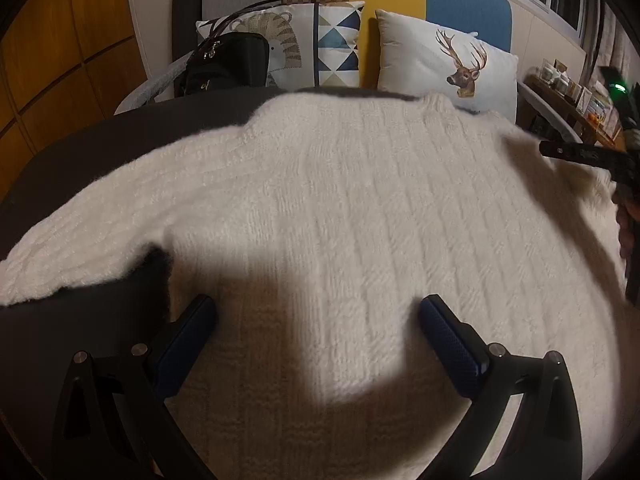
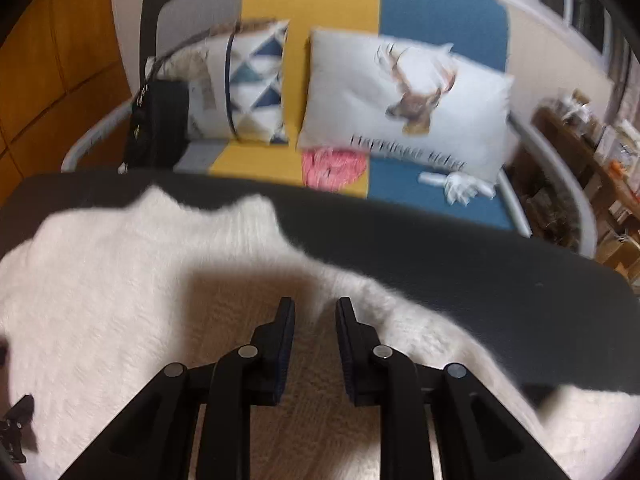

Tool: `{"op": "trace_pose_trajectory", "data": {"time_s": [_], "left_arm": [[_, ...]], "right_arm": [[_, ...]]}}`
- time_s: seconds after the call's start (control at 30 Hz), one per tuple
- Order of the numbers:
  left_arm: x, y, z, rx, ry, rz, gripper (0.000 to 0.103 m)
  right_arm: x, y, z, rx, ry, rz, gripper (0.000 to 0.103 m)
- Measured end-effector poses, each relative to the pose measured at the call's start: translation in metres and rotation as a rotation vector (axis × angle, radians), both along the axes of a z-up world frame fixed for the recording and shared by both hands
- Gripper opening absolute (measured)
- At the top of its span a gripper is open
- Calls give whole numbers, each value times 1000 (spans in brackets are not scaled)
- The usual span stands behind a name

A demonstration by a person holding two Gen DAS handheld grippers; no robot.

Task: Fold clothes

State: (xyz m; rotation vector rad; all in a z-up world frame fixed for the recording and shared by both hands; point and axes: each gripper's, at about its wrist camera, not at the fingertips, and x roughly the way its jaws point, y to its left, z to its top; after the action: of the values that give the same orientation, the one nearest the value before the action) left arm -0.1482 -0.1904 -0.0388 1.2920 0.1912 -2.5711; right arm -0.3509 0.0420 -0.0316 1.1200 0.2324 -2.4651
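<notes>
Lying flat on the dark grey tabletop [image 2: 460, 256], the fluffy cream-white ribbed knit sweater [image 1: 340, 200] spreads across most of what I see. Its neckline points toward the far table edge, with bare dark surface showing between the collar and that edge. One sleeve [image 1: 80, 236] runs out to my left across the dark top, and a dark notch of table shows under its armpit. In the right wrist view the other shoulder slopes down toward my near right, leaving a wide band of bare tabletop beyond it, the roomiest free patch on the table.

My left gripper [image 1: 316, 316] hangs over the sweater's lower body, its blue-padded fingers [image 1: 448, 344] spread wide with nothing between them; I cannot tell whether the tips touch the knit. My right gripper [image 2: 314, 320] sits over the shoulder area, its fingers [image 2: 280, 340] drawn close with only a narrow gap left, and whether any knit is pinched there I cannot tell, since the view is blurred. From the left view the right gripper shows as a dark bar at the sweater's right edge.

Past the far table edge stands a sofa in grey, yellow and blue panels [image 2: 332, 0]. On it lean a white cushion printed with a deer head [image 1: 448, 60] and a cushion with blue triangles [image 1: 336, 44], with a black handbag [image 1: 228, 64] in front of that one at the left. A pink knitted item [image 2: 332, 168] lies on the seat. A cluttered wooden shelf [image 1: 568, 96] stands to the right.
</notes>
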Motion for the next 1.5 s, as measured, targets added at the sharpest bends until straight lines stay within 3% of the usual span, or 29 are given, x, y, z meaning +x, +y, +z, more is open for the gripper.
{"op": "trace_pose_trajectory", "data": {"time_s": [0.1, 0.2, 0.37, 0.53, 0.63, 0.77, 0.87, 1.0, 1.07, 1.23, 1.3, 1.43, 1.5], "left_arm": [[-21, -3, 22, -33, 66, 7, 103], [-64, -3, 35, -116, 85, -18, 103], [-115, -9, 22, -176, 34, -49, 103], [-131, -20, -3, -254, -14, -45, 103], [-131, -38, -5, -146, -17, -29, 103], [-122, -44, -7, -81, -15, -7, 103], [-121, -43, -2, -67, -40, -6, 103], [-86, -24, 26, -117, 30, 11, 103], [-65, -12, 34, -65, 50, -12, 103], [-25, 6, 25, -106, 35, -26, 103], [-9, 13, 21, -124, 29, -31, 103], [23, 27, 13, -158, 16, -41, 103], [39, 35, 9, -175, 9, -46, 103]], "right_arm": [[13, -12, 4, 2, -2, 79, 21], [7, -27, 2, 30, -21, 104, 21], [-7, -46, -14, 7, -81, 123, 21], [-19, -50, -32, 24, -71, 76, 21], [-22, -44, -34, 26, -54, 6, 21], [-12, -37, -36, 23, -7, -33, 21], [-9, -30, -22, -4, -62, -54, 22], [44, -6, 8, -81, -27, -43, 24], [72, 3, 18, -85, -12, -45, 24], [138, 23, 4, -137, -140, -64, 24], [162, 23, -4, -111, -168, -57, 24], [202, 16, -29, 65, -162, -68, 24], [214, 26, -34, 62, -111, -86, 24]]}}
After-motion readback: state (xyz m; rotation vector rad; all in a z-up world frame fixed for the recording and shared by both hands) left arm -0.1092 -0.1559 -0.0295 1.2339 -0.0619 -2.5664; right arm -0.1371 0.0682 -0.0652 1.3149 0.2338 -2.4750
